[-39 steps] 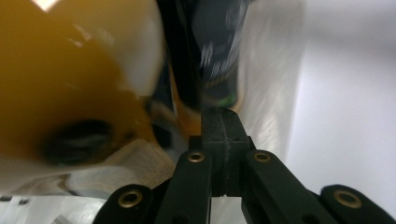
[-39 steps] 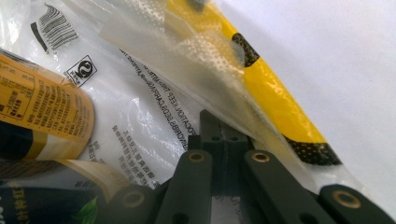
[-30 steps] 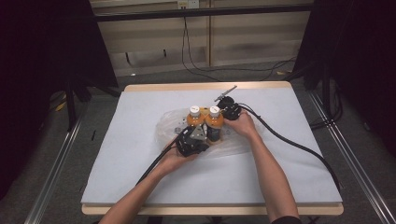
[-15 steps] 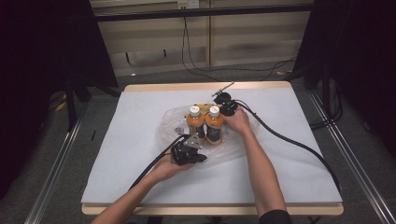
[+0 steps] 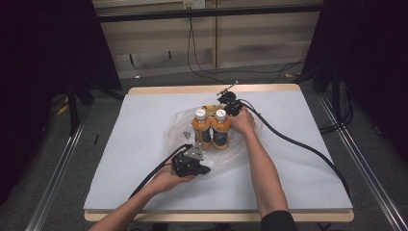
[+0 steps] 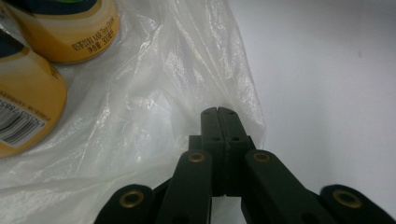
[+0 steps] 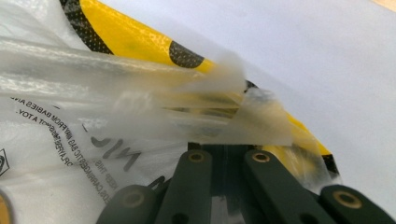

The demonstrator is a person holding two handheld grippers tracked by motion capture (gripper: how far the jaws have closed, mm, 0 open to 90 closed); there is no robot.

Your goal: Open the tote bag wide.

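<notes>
Both hands have pulled apart since a second ago: the left gripper (image 5: 192, 163) has slid back toward the near edge of the table, away from the bottles, while the right gripper (image 5: 230, 102) has eased toward the far side, and the clear plastic bag (image 5: 175, 130) is stretched out between them.

Now look at the left gripper view: those black jaws are pressed together, and the bag's (image 6: 154, 107) thin edge runs right into them, so it looks pinched there. White wrinkled film fans out to the left, with the lower parts of the two orange bottles (image 6: 32, 98) just behind it.

Over on the far side, the right hand (image 5: 242, 121) sits just beside the bottles. In the right gripper view the jaws are closed as well, with a bunched fold of the bag (image 7: 210, 116) drawn into them, warning text printed on the film. A yellow packet with black dots (image 7: 140, 44) lies under the film there.

From above, the two orange bottles (image 5: 211, 130) stand upright, side by side and touching, white caps up, in the middle of the white table cover (image 5: 298, 163), with the bag spread around them. Black cables (image 5: 298, 144) trail off from each gripper toward the table's edges.
</notes>
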